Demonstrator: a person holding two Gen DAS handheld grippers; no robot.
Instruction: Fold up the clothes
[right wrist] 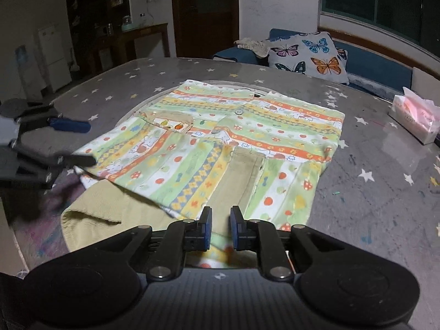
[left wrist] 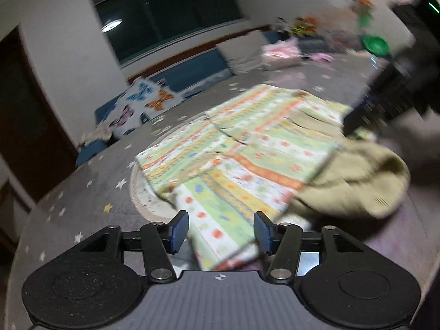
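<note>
A patterned garment (right wrist: 220, 143) lies on the star-print table (right wrist: 371, 165). The left gripper (left wrist: 221, 231) is spread wide over its corner, while the right gripper (right wrist: 221, 227) is narrowly parted, grasping nothing. A tissue pack (right wrist: 415, 117) sits at right and a butterfly cushion (right wrist: 310, 53) upper right.

Pretty dim room at night: a dark window (right wrist: 385, 2) runs along the white wall (right wrist: 277, 2) with a ceiling lamp's reflection (left wrist: 111, 25) in the glass, and a blue bench seat (right wrist: 376, 68) sits below it with a butterfly-print cushion (right wrist: 310, 53) leaning on it. A grey star-patterned table cover (right wrist: 371, 148) fills the foreground with a pink tissue pack (right wrist: 415, 115) on it. Further back there's a dark wooden door (right wrist: 205, 13), a wooden side table (right wrist: 145, 31), dark shelving (right wrist: 96, 8) and a white cabinet (right wrist: 53, 55), while the left wrist view shows blurry colourful toys (left wrist: 363, 8).
</note>
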